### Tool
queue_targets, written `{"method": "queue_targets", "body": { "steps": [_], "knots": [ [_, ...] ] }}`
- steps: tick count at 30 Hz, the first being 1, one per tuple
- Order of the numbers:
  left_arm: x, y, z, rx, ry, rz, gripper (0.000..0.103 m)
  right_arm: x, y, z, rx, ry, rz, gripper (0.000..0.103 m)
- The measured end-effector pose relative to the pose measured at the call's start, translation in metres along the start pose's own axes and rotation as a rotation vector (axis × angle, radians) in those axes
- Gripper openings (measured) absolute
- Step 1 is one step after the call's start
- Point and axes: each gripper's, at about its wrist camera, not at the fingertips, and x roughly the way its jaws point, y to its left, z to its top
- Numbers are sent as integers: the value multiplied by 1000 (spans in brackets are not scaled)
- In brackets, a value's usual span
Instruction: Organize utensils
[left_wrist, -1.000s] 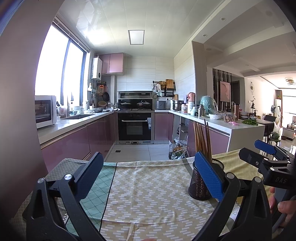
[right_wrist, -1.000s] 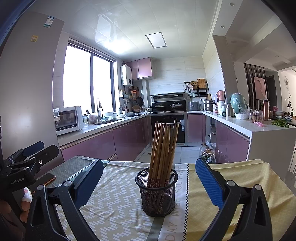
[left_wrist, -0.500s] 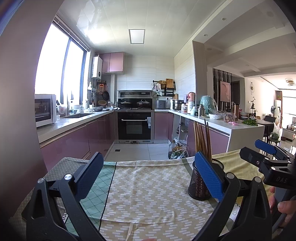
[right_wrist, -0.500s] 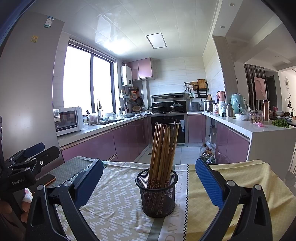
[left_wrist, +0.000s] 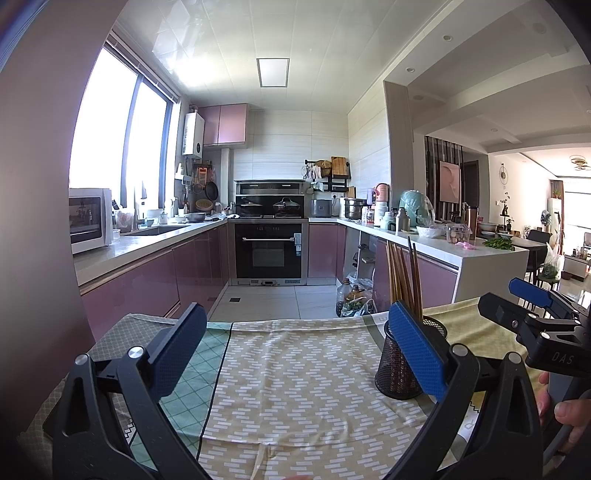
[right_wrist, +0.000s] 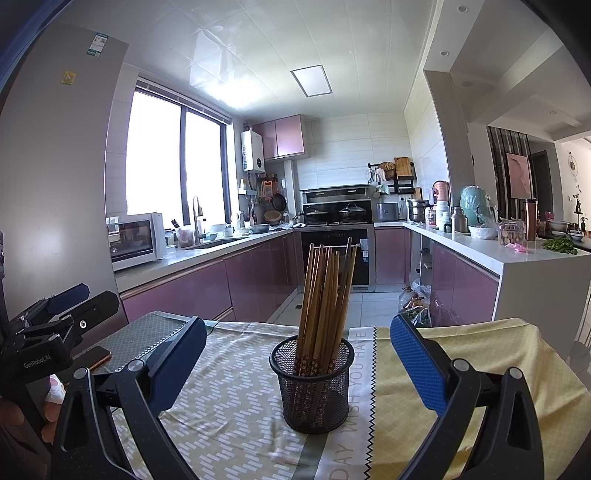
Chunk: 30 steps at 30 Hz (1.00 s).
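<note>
Nothing has shifted since a second ago — both tongs hover level over the tablecloth, released and empty. Right gripper faces the mesh holder, which stands centred between its spread fingers, just ahead. Chopsticks stand upright — tips fanned upward. Left gripper has the holder behind its right finger.

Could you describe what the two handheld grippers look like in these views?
Both the left gripper and the right gripper have black, triangular-framed arms with silver pivot bolts and long blue textured pads. White lettering marks each body: "DAS" on the right, "GenRobot.AI" on the left. No cables or sleeves show.
</note>
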Motion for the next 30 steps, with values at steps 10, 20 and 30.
{"method": "queue_targets", "body": {
  "steps": [10,20,30],
  "knots": [
    [1,0,0,1,0,2,97,0,-1,0,1,2,-1,97],
    [1,-1,0,2,1,4,97,0,-1,0,3,0,0,97],
    [1,-1,0,2,2,4,97,-1,-2,0,3,0,0,97]
  ]
}}
